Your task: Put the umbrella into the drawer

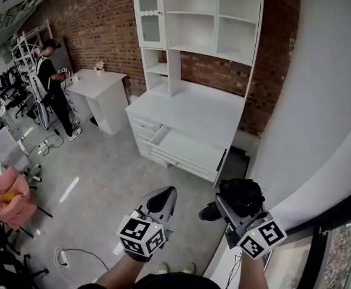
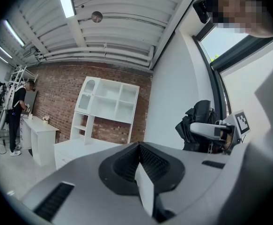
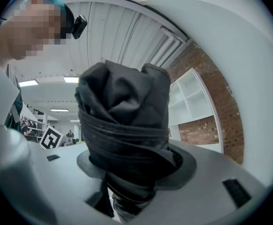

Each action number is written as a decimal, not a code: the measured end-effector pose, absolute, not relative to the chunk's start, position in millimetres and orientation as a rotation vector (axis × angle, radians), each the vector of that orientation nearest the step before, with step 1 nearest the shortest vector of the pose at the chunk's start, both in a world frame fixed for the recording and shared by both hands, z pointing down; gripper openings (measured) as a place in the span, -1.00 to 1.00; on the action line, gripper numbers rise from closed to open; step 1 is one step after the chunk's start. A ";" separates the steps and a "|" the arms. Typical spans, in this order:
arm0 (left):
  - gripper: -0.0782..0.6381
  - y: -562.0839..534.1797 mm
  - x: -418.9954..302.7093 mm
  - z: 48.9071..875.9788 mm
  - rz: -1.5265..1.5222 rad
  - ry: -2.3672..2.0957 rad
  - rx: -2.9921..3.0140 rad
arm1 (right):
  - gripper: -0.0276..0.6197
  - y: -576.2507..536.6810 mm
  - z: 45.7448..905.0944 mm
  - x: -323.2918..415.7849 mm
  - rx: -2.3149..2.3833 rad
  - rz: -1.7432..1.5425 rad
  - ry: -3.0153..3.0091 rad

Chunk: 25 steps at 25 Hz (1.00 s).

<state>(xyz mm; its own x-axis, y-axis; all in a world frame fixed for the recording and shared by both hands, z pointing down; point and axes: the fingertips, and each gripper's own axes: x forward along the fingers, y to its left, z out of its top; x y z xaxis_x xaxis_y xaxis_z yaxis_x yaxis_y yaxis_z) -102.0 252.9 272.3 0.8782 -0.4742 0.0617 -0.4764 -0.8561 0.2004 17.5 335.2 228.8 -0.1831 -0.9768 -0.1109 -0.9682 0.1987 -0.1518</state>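
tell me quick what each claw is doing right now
left claw: closed, nothing in it
right claw: closed on the black umbrella

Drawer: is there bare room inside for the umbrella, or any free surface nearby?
The open drawer shows a bare white floor between its front panel and the countertop edge. The countertop is bare too, bordered by the shelf unit behind and the brick wall at right. Nothing looks crowded; the umbrella is clamped in the right gripper.
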 end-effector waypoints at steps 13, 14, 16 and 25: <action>-0.76 256.3 -87.3 264.7 0.010 -0.779 2.860 | -0.17 344.4 224.4 46.9 -1.846 -0.058 2.250; -0.76 257.1 -84.8 264.6 0.006 -0.776 2.855 | -0.17 344.6 224.7 49.4 -1.843 -0.056 2.253; -0.76 258.6 -80.1 264.5 -0.004 -0.768 2.841 | -0.17 344.6 225.8 54.2 -1.837 -0.055 2.260; -0.76 255.1 -65.4 270.3 0.015 -0.790 2.839 | -0.17 339.9 232.6 68.9 -1.830 -0.078 2.275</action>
